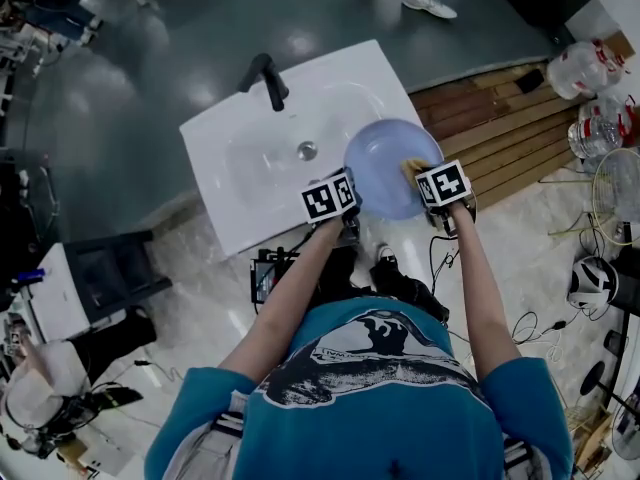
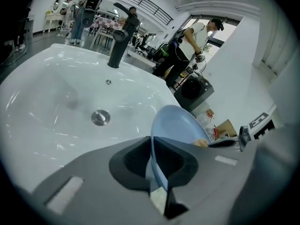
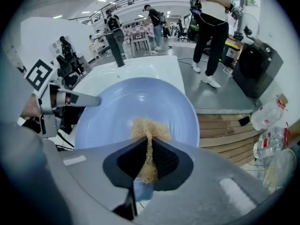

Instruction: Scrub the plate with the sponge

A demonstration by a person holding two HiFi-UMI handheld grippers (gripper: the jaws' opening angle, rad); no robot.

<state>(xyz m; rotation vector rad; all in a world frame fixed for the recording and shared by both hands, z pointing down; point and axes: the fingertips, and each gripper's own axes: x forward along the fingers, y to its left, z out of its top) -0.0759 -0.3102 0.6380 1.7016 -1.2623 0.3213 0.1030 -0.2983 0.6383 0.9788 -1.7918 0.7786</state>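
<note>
A pale blue plate (image 1: 388,166) hangs over the right end of the white sink (image 1: 250,158). My left gripper (image 1: 348,206) is shut on the plate's near left rim; in the left gripper view the plate (image 2: 176,125) stands edge-on between the jaws. My right gripper (image 1: 425,186) is shut on a tan fibrous sponge (image 3: 147,135). The sponge (image 1: 410,168) lies pressed on the plate's inner face (image 3: 140,102), near its lower right edge. The left gripper (image 3: 70,99) shows at the left of the right gripper view, holding the rim.
A black tap (image 1: 268,80) stands at the sink's back, and the drain (image 1: 307,150) lies mid-basin. Wooden slats (image 1: 500,128) and plastic bottles (image 1: 590,68) lie to the right. Cables and equipment crowd the floor on both sides. People stand in the background of the gripper views.
</note>
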